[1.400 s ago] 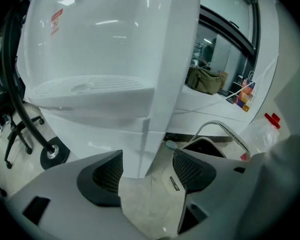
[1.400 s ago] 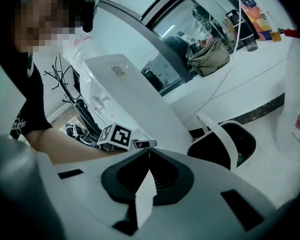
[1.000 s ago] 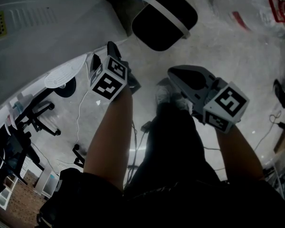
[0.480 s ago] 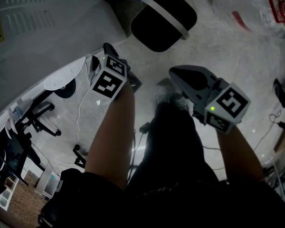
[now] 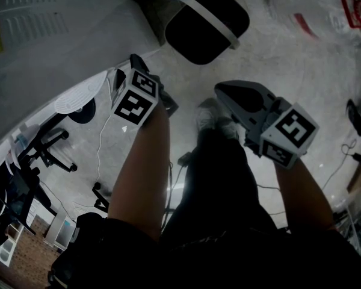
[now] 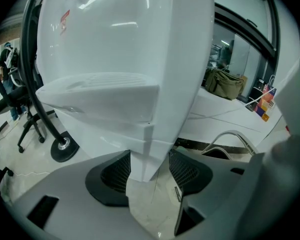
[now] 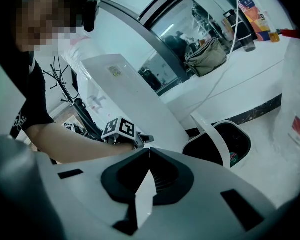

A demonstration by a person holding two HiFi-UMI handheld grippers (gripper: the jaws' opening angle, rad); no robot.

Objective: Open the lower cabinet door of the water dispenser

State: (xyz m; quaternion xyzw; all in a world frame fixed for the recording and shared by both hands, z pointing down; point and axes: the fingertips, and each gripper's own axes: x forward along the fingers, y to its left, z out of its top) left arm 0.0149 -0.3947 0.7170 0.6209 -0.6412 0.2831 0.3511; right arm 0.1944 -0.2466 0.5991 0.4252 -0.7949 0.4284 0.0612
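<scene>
Left gripper view: jaws of the left gripper (image 6: pixel 151 171), still spread, are closing around the cabinet door (image 6: pixel 140 134) edge, low on the water dispenser (image 5: pixel 42 53). They seemingly are not pinching it yet. So shallow a bite could slip off when pulled. The right gripper (image 7: pixel 149 151), off to the right, has its jaws pressed together, empty.

Water dispenser (image 5: pixel 48 47) at my left, waste bin (image 5: pixel 207 26) ahead.
Plastic bag (image 5: pixel 325 11) right of bin; office chair (image 6: pixel 27 119) beyond dispenser.

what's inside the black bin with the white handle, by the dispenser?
Black round-cornered bin: mostly dark lining. Right gripper view shows one small green-and-red scrap low at its edge. The white handle and shadow cover the rest.
</scene>
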